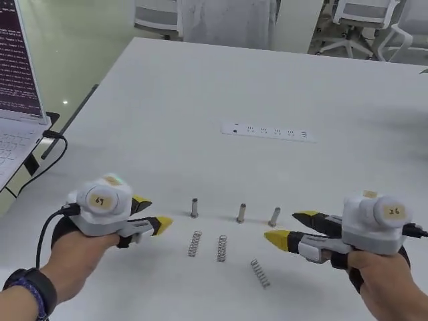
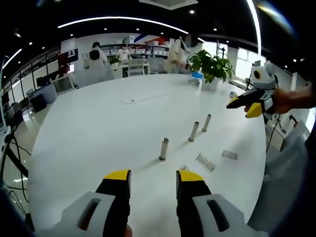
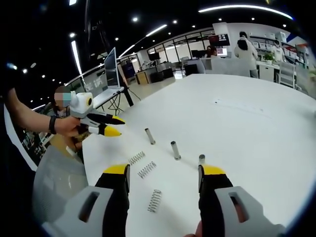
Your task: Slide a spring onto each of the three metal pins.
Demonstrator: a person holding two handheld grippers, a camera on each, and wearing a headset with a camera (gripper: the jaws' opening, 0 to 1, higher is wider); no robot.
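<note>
Nothing started: 3 metal pins (image 1: pixel 241 212) stand in a row, 3 springs (image 1: pixel 221 247) lie just before them. The left gripper (image 1: pixel 154 211) and right gripper (image 1: pixel 286 225) hover released, empty. Next, I reckon: grasp 1 spring.

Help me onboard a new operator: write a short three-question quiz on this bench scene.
1. True or false: one spring already sits on a pin.
2. What lies beyond the pins on the table? A) a power strip B) a mug C) a screwdriver
3. Fill in: the left gripper and right gripper are both ____ and hold nothing.

Key: 1 false, all three springs lie loose on the table; 2 A; 3 open.
</note>
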